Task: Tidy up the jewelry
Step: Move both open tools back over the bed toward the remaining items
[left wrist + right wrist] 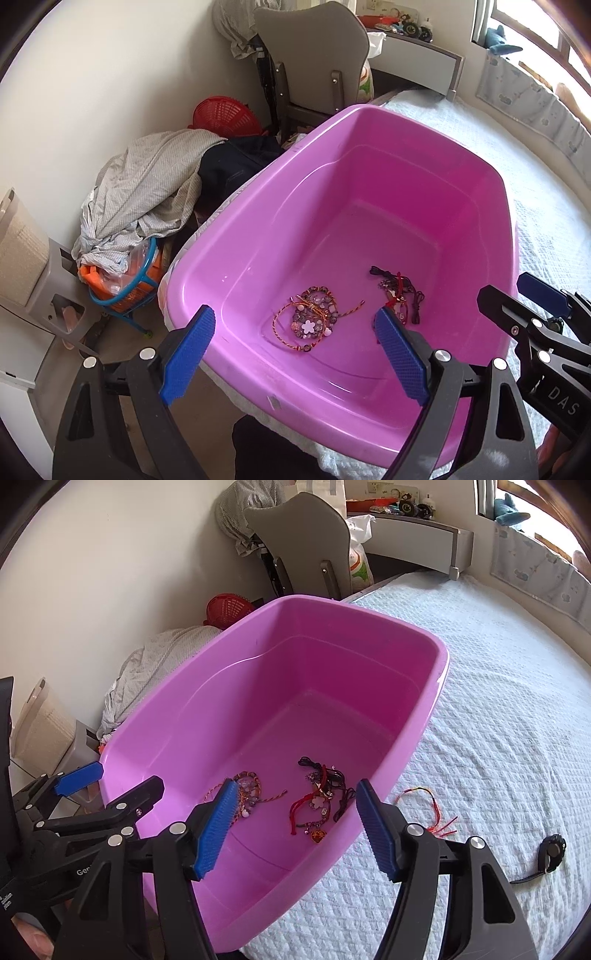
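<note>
Right tongs (291, 834): jaws spread, nothing between the pads, poised above the near end of the pink tub (436, 709) and tilted steeply down. Left tongs (295, 354): jaws spread wide, likewise empty, above the tub's near rim and pitched down at a like angle. Two heaps of jewelry lie on the tub floor: a beaded heap (312, 319) and a red-cord heap (319, 805). One red string bracelet (428, 806) remains outside on the bedspread (498, 720), just beyond the tub wall, at about 2 o'clock from the right tongs; its long axis runs from 10 to 4 o'clock, tassel end nearest the camera. A dark watch-like piece (550, 851) lies farther out at 3 o'clock. The right hand is judged the nearer for either; reaching the bracelet would require a swing rightward over the rim.
</note>
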A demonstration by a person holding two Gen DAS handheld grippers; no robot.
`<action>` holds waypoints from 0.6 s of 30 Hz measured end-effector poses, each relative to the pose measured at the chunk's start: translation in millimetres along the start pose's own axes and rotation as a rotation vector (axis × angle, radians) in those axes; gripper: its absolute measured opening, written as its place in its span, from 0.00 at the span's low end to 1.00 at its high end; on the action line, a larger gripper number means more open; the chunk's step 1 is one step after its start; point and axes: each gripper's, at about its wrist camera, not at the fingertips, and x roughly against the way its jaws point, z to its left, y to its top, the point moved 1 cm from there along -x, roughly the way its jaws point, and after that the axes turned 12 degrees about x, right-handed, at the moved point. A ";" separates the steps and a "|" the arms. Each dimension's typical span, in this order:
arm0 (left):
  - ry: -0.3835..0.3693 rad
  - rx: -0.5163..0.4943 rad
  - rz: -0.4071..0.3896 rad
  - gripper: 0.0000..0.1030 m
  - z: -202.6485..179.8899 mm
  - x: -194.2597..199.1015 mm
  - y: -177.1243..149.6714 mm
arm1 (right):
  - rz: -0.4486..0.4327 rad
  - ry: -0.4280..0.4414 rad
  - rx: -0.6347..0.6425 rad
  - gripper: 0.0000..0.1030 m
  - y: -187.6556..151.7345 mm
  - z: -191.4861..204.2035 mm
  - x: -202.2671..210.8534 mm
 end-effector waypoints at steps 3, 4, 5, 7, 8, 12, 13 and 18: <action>-0.004 -0.003 -0.009 0.84 -2.1 6.0 -1.5 | -0.011 -0.006 -0.001 0.62 -1.9 -2.4 7.9; -0.007 -0.003 -0.010 0.84 -2.5 7.4 -1.3 | -0.017 -0.008 -0.001 0.62 -3.4 -3.5 11.3; -0.011 -0.004 -0.011 0.84 -3.4 9.3 -2.0 | -0.020 -0.010 -0.001 0.62 -5.0 -4.7 14.0; -0.018 -0.011 -0.015 0.84 -6.2 12.9 -3.7 | -0.030 -0.009 -0.007 0.62 -9.3 -7.9 20.2; -0.020 -0.017 -0.018 0.84 -8.5 15.5 -5.0 | -0.034 -0.010 -0.009 0.62 -11.7 -8.1 23.6; -0.038 -0.041 -0.032 0.85 -18.8 27.7 -11.2 | -0.054 -0.024 -0.024 0.62 -22.4 -16.5 35.7; -0.045 -0.046 -0.034 0.85 -20.6 29.7 -12.9 | -0.059 -0.023 -0.034 0.62 -26.8 -18.9 39.6; -0.075 -0.099 -0.053 0.85 -42.3 42.1 -32.1 | -0.079 -0.039 -0.070 0.63 -54.0 -30.4 56.0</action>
